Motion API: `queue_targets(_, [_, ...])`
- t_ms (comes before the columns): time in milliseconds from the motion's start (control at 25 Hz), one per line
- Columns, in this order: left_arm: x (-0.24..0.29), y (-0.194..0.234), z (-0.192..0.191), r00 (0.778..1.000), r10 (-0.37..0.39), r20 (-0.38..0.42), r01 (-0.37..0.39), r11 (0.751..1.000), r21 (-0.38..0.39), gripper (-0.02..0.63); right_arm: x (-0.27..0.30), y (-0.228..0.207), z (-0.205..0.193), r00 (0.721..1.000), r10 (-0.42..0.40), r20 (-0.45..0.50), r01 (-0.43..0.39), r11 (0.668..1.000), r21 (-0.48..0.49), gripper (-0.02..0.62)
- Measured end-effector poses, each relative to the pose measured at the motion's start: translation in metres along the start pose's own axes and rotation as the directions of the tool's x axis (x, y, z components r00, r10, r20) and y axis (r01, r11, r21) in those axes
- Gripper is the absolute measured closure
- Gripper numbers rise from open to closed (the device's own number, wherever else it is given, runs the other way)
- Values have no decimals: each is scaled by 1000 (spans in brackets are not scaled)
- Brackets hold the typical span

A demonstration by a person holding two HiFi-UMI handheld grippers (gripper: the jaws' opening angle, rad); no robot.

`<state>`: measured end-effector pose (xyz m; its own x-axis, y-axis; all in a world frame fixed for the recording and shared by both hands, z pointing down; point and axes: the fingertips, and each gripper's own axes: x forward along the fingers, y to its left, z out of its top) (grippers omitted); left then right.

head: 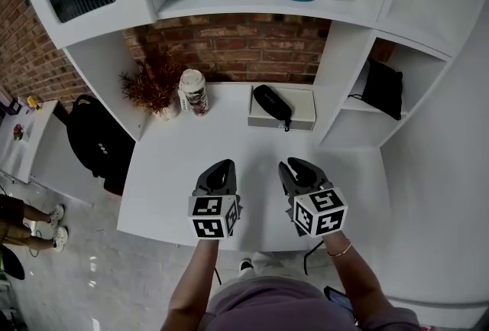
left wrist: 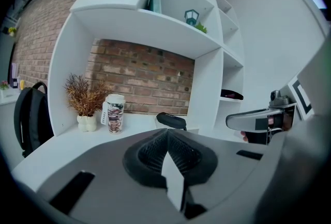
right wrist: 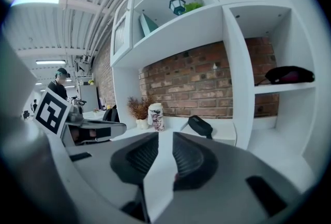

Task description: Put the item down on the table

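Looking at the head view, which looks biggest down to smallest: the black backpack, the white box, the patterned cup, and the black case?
1. black backpack
2. white box
3. patterned cup and black case, which lies on the box: these two look about alike, so I leave them unranked.
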<state>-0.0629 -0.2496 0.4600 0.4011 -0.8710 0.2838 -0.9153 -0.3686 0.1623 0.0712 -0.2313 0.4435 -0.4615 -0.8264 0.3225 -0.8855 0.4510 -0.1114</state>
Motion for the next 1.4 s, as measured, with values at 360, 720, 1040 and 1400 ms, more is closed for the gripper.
queue_targets(360, [-20,-7,-9,1000,-19,-12,19,1000,-1,606,-24,15,1,998,-44,42,43,999,15,582])
queue_targets(720, [-36,-8,-15,1000,-23,-12,23,1000,-7,606,-46,22,-4,994,-89,56,88,996,15,592])
queue_targets(1040, [-46,-10,-19,1000,-25,-15,25,1000,-16,606,-53,23,-11,995,-82,51,80,996,39,592])
queue_targets(1400, [-51,-2,-22,1000,-15,-20,14,1000,-22,606,-47,36,-15,999,-31,40,30,999,43,592])
